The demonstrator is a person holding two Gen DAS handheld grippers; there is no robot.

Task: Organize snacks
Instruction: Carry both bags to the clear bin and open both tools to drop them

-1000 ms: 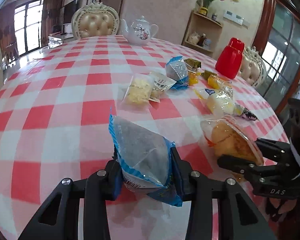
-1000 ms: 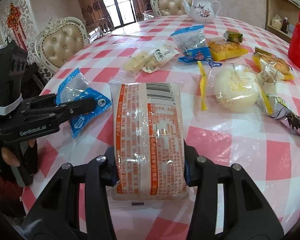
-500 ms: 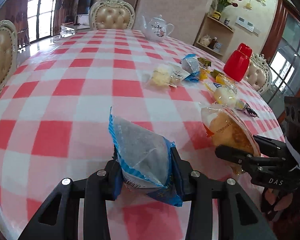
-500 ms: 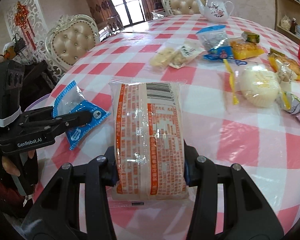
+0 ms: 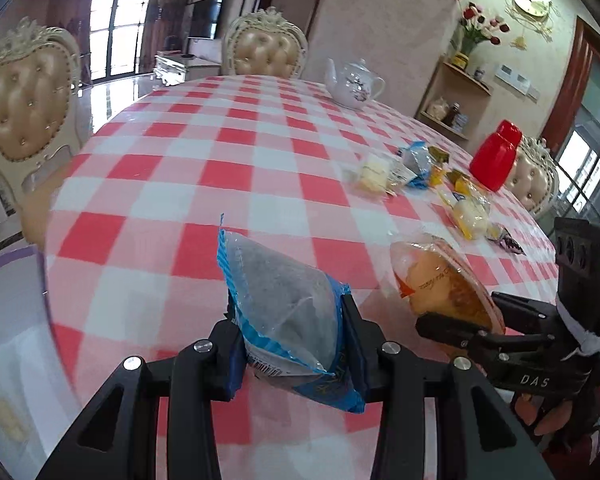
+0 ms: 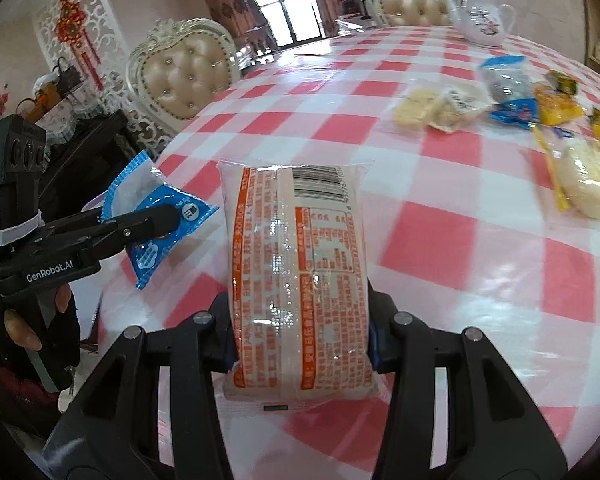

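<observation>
Blue-edged clear packet (image 5: 288, 320) with dark filling is pinched in the left tool (image 5: 290, 344), fingers pressed on both sides, packet standing nearly upright and tilted a bit right. Right wrist view shows the same packet (image 6: 156, 216) clamped flat between the left tool's (image 6: 140, 224) fingers, off the near-left edge of the tabletop (image 6: 460, 240).

Right tool (image 6: 300, 340) is clamped on an orange-printed bread packet (image 6: 296, 276), barcode end pointing away, packet lying lengthwise along the fingers. From the left wrist view that packet (image 5: 440, 284) pokes up and left out of the right tool (image 5: 460, 320), above the near edge of the red-and-white checked tabletop (image 5: 220, 168).

Both held packets are off the surface, near each other, not touching.

Rest of the snacks sit in a loose cluster toward the far right: pale biscuit packs (image 6: 436, 108), a 2nd blue packet (image 6: 508, 84), yellow-wrapped items (image 6: 556, 108), a round pale bun in wrap (image 6: 588, 180). White teapot (image 5: 354, 86) is at the far edge, red jug (image 5: 496, 156) at the right side. Padded chairs (image 6: 184, 72) stand around it.
</observation>
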